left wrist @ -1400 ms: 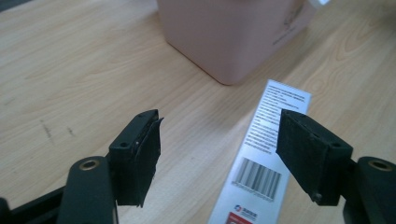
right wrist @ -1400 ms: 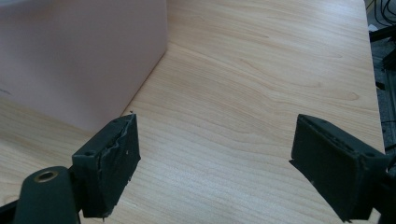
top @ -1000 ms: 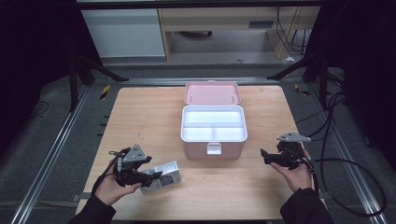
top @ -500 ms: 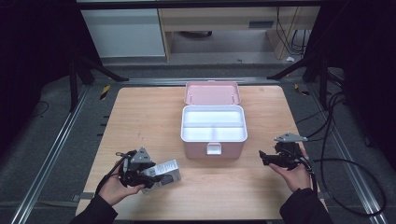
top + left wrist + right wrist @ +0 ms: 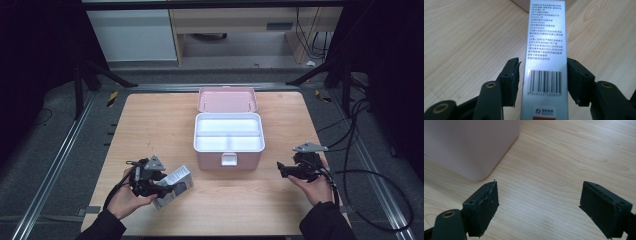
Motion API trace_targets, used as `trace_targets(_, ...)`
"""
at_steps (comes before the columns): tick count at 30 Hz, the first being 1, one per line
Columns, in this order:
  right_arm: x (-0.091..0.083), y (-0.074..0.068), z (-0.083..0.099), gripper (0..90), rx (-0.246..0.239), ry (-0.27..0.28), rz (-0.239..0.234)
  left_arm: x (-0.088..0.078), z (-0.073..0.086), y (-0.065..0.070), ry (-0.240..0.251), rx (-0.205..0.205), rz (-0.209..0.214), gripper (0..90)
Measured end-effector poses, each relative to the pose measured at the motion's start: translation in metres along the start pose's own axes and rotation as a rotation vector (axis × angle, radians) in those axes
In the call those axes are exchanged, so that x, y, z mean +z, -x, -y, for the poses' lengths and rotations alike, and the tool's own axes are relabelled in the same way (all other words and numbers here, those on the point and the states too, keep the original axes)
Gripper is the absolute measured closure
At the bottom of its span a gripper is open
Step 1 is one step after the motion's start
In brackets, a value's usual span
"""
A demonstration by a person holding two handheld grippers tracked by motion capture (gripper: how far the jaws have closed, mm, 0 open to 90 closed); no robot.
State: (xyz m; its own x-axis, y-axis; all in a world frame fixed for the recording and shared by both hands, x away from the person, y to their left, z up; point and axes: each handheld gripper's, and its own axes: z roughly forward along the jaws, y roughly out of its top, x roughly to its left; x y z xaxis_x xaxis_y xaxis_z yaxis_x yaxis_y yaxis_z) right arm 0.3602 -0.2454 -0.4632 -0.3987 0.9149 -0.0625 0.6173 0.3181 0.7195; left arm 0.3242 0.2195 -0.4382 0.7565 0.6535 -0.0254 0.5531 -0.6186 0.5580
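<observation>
On the wooden table [image 5: 150, 120], a silver barcoded carton [image 5: 545, 50] lies flat.

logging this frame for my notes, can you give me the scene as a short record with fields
work in hand: left claw closing around a silver carton lying on the table
left claw: jaws have just been closing; the right pad looks to be against the carton, a thin gap shows at the left pad
right claw: open, nothing between the jaws, near the pink box
pink box: lid open, white tray inside, compartments look empty
carton: printed text and a barcode face up
</observation>
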Motion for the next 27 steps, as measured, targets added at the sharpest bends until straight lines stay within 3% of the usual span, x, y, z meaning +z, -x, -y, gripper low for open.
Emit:
trace_targets(5,0.001,0.0,0.0,15.4,-0.003,-0.004,-0.002,0.007,-0.008,0.003,-0.051,0.028,0.002,50.0)
trace_targets(11,0.002,-0.001,0.0,15.3,-0.009,-0.014,-0.005,0.017,-0.01,0.002,-0.095,-0.001,0.007,52.8)
trace_targets(21,0.003,-0.002,0.0,15.2,-0.02,-0.028,-0.005,0.016,-0.012,0.003,-0.102,-0.04,-0.011,54.7)
trace_targets(27,0.003,-0.001,0.0,15.2,-0.019,-0.024,-0.003,-0.005,-0.009,-0.008,-0.057,-0.103,-0.055,54.8)
